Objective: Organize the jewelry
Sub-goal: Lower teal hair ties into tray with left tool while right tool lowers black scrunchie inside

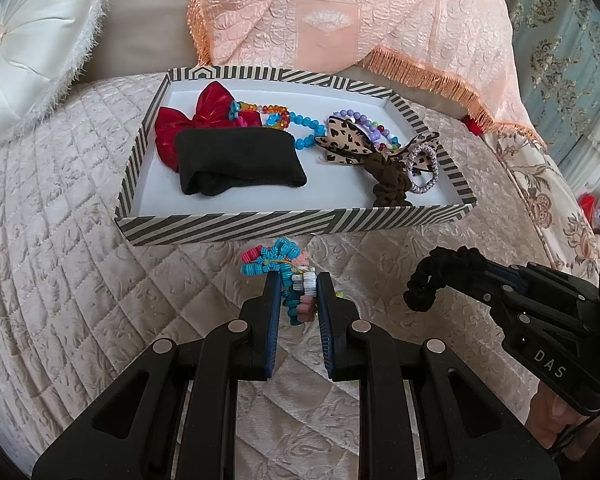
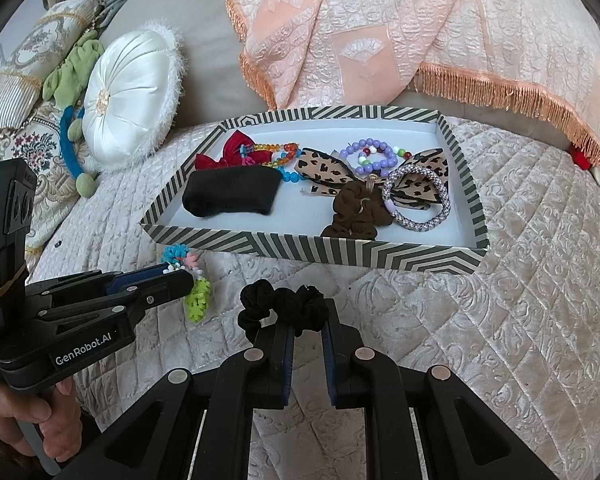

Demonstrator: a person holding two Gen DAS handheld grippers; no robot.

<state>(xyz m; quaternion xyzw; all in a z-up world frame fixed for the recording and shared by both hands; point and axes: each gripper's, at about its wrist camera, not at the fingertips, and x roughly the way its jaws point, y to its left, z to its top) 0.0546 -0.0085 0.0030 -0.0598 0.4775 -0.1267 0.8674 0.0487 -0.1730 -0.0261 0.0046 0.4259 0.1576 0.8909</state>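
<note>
1. Left wrist view: my left gripper [image 1: 298,286] is nearly closed, its blue pads pinching a colourful disc-bead bracelet [image 1: 296,280] in turquoise, pink and white, just in front of the striped tray [image 1: 292,222] on the quilted bed cover [image 1: 60,240].
2. The same view shows my right gripper [image 1: 456,280] from the side, clamped on a black scrunchie [image 1: 436,276] that droops from its tip, and a strip of patterned blue fabric [image 1: 560,20] at the far right that the other camera misses.
3. Right wrist view: here the black scrunchie [image 2: 284,306] lies across my right gripper [image 2: 308,326], whose jaws are almost together on it. My left gripper [image 2: 176,276] comes in from the left, and this angle alone shows a neon green section [image 2: 198,300] of the bracelet hanging below it.
4. Only this view shows my left hand [image 2: 40,420] around the handle, and a green and blue stuffed cord [image 2: 70,120] beside the round white cushion [image 2: 128,100].
5. Both views show the tray's contents: a red bow [image 1: 192,120], a folded black cloth [image 1: 236,164], a rainbow bead bracelet [image 1: 268,114], a purple bead bracelet [image 2: 368,156], a leopard-print bow [image 2: 328,172], a brown scrunchie [image 2: 356,208] and a sparkly silver bangle [image 2: 420,200]. A peach fringed blanket [image 1: 340,20] lies behind the tray.
6. Writing: "DAS" is printed on the right gripper's body in the left view; "GenRobot.AI" on the left gripper's body in the right view.
</note>
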